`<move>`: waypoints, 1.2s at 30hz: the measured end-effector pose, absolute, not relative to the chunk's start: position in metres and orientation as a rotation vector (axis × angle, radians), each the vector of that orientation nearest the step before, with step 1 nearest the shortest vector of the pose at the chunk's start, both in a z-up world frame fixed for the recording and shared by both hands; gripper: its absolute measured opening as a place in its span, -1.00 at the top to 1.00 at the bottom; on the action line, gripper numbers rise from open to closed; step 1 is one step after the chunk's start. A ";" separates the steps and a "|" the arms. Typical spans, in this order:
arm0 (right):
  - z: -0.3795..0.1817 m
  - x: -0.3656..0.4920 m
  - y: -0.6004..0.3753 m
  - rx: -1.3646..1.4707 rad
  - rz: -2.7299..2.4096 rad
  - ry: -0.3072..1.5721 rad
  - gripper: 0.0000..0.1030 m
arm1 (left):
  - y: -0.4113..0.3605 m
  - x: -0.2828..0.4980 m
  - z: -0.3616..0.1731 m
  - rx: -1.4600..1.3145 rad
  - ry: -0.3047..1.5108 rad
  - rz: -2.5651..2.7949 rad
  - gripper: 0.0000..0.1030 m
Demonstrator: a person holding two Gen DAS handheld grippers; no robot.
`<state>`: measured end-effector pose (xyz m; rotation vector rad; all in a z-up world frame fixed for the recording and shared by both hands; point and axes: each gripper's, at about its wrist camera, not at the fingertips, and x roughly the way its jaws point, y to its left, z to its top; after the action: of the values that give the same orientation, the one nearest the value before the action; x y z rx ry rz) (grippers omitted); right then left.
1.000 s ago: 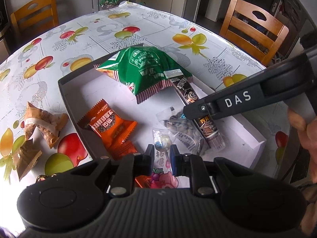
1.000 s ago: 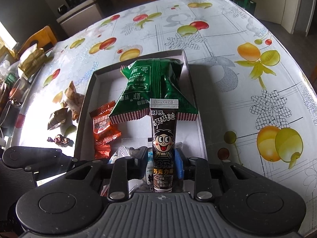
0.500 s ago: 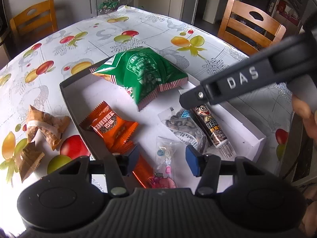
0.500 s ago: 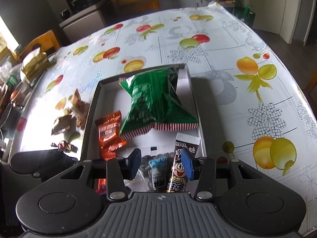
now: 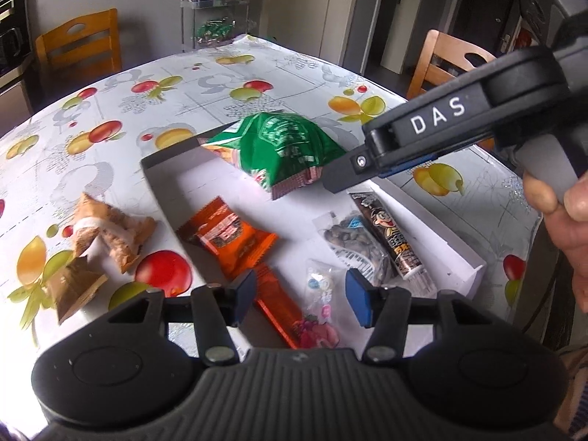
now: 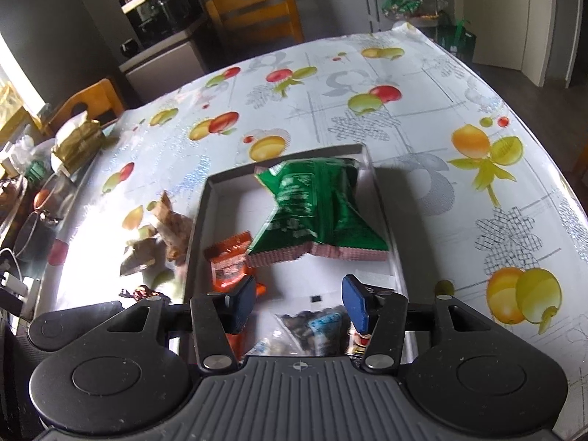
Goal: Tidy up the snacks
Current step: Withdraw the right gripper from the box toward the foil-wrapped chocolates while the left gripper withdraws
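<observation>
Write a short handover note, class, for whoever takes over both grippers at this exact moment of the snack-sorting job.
Left gripper: open, holding nothing, above the clear candy packet in the box.
Right gripper: jaws opening, nothing between them, above the brown cartoon tube.
Already in the white box: green bag, orange packets, seed pouch, tube, candy packet.
Left to do: the tan wrapped snacks and the brown wrapper lie on the tablecloth beside the box.

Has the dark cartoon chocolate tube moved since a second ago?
Yes. The right gripper, then shut on the tube, let it go; its jaws are opening. It now lies flat in the tray by the near-right wall.
</observation>
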<state>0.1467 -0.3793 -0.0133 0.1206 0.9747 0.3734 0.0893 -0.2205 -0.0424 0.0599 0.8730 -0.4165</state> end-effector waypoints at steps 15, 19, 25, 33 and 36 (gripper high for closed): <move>-0.003 0.140 -0.319 0.051 0.528 0.952 -0.13 | -0.162 0.051 -0.040 -0.006 0.901 -0.282 -0.02; -0.003 0.139 -0.297 0.028 0.580 0.956 -0.14 | -0.149 0.040 -0.040 -0.011 0.913 -0.246 -0.02; -0.004 0.139 -0.273 -0.002 0.633 0.965 -0.18 | -0.136 0.030 -0.042 -0.028 0.934 -0.208 -0.02; -0.007 0.139 -0.255 -0.045 0.679 0.978 -0.19 | -0.131 0.026 -0.049 -0.041 0.969 -0.190 -0.02; -0.010 0.137 -0.245 -0.117 0.713 0.965 -0.19 | -0.133 0.026 -0.054 -0.047 0.993 -0.183 -0.02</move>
<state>0.1366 -0.2455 -0.0103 -0.1171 0.9647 0.7126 0.0260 -0.1328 -0.0544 -0.0467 0.9928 -0.1826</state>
